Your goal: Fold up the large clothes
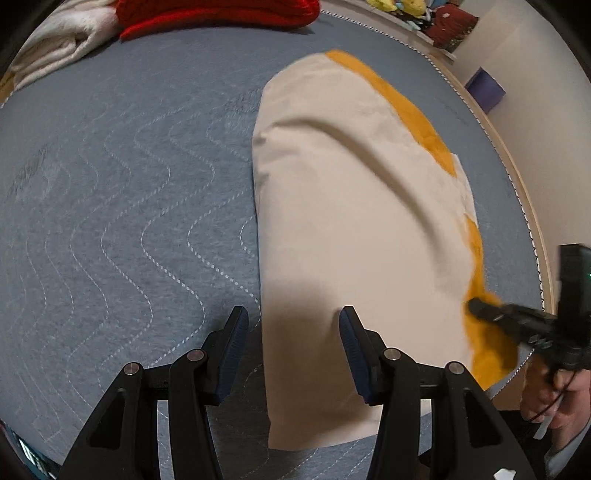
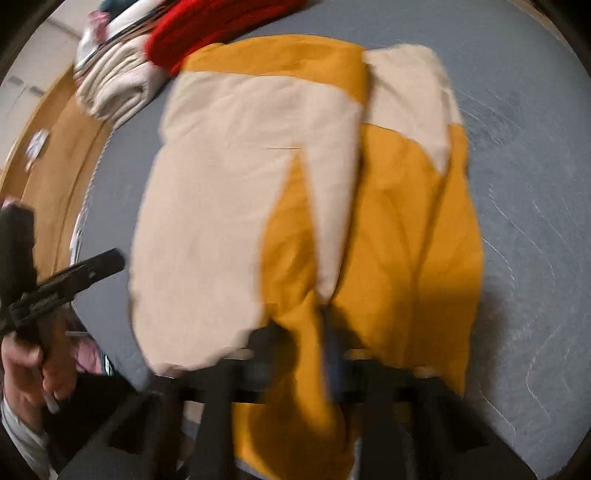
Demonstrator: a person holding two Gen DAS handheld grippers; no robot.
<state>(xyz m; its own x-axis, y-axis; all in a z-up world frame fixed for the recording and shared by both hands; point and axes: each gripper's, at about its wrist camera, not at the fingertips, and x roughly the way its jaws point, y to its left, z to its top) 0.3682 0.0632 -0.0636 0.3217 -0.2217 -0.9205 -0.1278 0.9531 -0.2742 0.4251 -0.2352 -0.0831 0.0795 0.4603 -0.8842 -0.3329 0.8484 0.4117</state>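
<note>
A cream and mustard-orange garment [image 1: 354, 221] lies on the grey quilted blanket [image 1: 110, 221]. My left gripper [image 1: 291, 321] is open and empty, hovering over the garment's near left edge. My right gripper [image 1: 476, 306] is shut on the garment's orange edge at its right side. In the right wrist view the garment [image 2: 295, 184] fills the middle, its orange fabric bunched between the blurred fingers of my right gripper [image 2: 317, 325]. The left gripper [image 2: 107, 262] shows at the left in that view, held in a hand.
A red garment [image 1: 221, 14] and folded cream clothes [image 1: 62, 48] lie at the blanket's far edge. The blanket's stitched edge [image 1: 517, 192] runs along the right, with wooden floor beyond. A purple box [image 1: 485, 90] stands near the wall.
</note>
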